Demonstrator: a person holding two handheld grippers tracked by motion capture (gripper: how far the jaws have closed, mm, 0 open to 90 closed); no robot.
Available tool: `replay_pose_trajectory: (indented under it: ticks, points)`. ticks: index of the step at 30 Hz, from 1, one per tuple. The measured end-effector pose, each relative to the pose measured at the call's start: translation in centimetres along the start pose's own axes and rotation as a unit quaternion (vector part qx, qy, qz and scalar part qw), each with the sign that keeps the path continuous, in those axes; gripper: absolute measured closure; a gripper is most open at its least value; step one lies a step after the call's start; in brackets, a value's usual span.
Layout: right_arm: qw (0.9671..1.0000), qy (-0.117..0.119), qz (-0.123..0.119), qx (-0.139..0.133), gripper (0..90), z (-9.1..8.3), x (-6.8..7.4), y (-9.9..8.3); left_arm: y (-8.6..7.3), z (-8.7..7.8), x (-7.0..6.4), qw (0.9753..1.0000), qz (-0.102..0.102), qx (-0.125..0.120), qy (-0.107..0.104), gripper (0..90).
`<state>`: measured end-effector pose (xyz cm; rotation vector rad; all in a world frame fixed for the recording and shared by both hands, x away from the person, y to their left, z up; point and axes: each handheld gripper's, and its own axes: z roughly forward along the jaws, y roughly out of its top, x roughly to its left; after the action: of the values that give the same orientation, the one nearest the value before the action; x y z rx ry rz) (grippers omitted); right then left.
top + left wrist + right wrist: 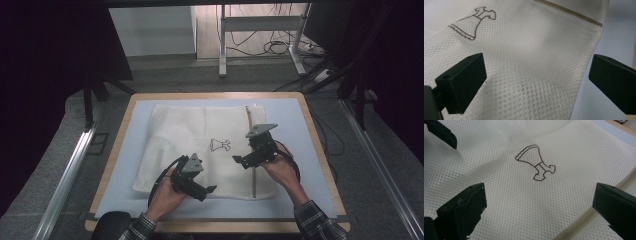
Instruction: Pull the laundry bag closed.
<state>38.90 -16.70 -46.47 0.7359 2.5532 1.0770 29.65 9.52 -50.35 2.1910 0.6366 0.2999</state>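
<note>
— Two grippers over one mesh laundry bag point(200, 150), seen from the high view. We hold the left gripper point(207, 191) at the bag's near edge and the right gripper point(239, 160) just above the zipper seam point(253, 175) on the bag's right side. The bag lies flat on the pale blue mat point(295, 150), close to the middle of the table point(112, 155).

— Why there, do you think?

— We judge that we are coming at it from two sides so the cloth can be lifted or folded without bunching — one hand at the hem, one near the zipper.

— And the left gripper view?

— We see both black jaws spread wide, nothing between them but mesh point(531, 75) below. The bag's edge runs under the right-hand jaw, with mat beyond it, so the left gripper is released and seems lined up to pinch that border. The little dress outline point(472, 25) sits farther up the cloth.

— The right gripper view?

— Same story: jaws wide apart, gripping nothing, hovering over the mesh with the dress outline point(535, 162) ahead. The zipper seam point(584, 220) passes beside the right-hand jaw. The other gripper's jaw tip point(442, 133) shows in the top corner — both tools are close together over the bag's near half.
</note>
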Motion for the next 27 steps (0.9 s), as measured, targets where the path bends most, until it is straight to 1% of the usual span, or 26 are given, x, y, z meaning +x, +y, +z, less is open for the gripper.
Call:
replay_pose_trajectory:
  ticks: [5, 11, 27]
  points:
    - [1.0, -0.002, -0.006, -0.005, 0.0, -0.4, 0.4, -0.2, -0.3, -0.6, 0.4, 1.0, -0.005, -0.003, 0.008, 1.3]
    - [0.9999, -0.002, -0.008, -0.009, 0.0, -0.8, 0.8, -0.3, -0.7, -1.2, 0.8, 0.9998, -0.011, -0.004, 0.015, 1.3]
    - [0.9998, -0.004, -0.014, -0.011, 0.0, -1.7, 1.7, -1.2, -1.7, -2.4, 1.5, 0.9993, -0.022, -0.006, 0.03, 1.5]
